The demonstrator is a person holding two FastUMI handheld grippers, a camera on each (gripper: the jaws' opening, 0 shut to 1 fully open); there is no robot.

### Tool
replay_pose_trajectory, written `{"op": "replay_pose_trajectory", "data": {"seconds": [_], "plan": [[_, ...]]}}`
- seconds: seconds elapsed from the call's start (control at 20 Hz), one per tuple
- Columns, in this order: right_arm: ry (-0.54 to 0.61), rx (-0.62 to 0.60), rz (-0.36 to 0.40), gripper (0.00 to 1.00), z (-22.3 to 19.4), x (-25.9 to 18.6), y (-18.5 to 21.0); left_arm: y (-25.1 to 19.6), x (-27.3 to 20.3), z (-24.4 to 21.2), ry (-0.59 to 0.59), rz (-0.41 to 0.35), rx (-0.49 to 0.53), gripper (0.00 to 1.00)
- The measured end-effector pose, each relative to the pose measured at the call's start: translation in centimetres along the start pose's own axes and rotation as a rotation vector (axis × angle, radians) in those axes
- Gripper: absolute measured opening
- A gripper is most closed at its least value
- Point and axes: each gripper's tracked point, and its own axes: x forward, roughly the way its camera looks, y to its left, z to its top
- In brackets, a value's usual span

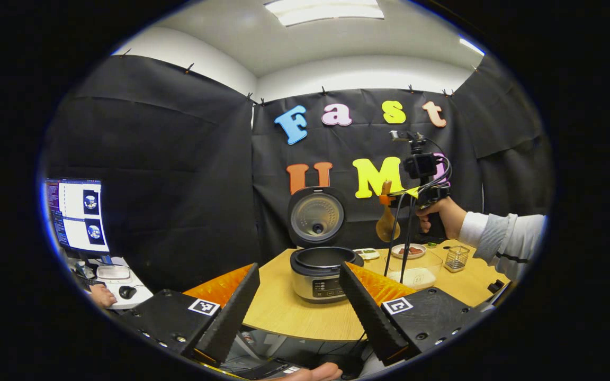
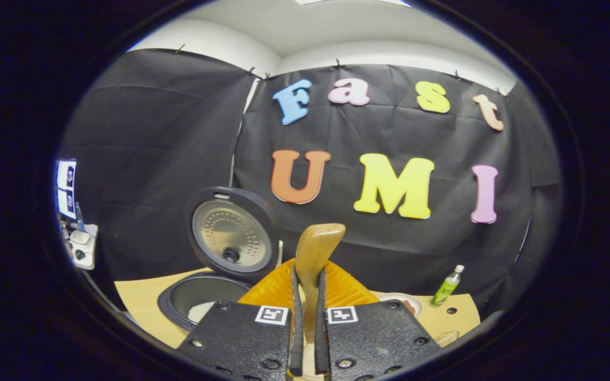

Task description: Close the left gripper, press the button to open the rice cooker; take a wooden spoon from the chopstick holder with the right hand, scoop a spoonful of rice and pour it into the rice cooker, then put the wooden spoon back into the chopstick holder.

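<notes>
Wooden tabletop (image 1: pixel 284 312) carries your items, listed left to right in the left gripper view: rice cooker (image 1: pixel 320 274), lid raised upright, pot open; clear container of rice (image 1: pixel 416 271) just right of it; small wire chopstick holder (image 1: pixel 456 258) farther right. Your left gripper (image 1: pixel 298 296) sits low before the cooker, fingers spread wide, empty. Your right gripper (image 1: pixel 389 200), held up over the rice container, is clenched on the wooden spoon (image 1: pixel 387 222), bowl hanging downward. In the right gripper view both fingers press the spoon handle (image 2: pixel 313 254), the open cooker (image 2: pixel 204 296) at lower left.
</notes>
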Motion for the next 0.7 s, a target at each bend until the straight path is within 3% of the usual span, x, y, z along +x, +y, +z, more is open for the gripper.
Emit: {"op": "replay_pose_trajectory", "data": {"seconds": [0.4, 0.7], "plan": [[-0.031, 0.069, -0.152, 0.16, 0.6, -4.7, -12.8, -5.4, 0.3, 1.5, -0.035, -0.063, 0.021, 0.96], [-0.028, 0.090, -0.261, 0.16, -0.8, -6.3, -19.6, -7.9, 0.3, 2.0, -0.053, -0.102, 0.041, 0.96]]}}
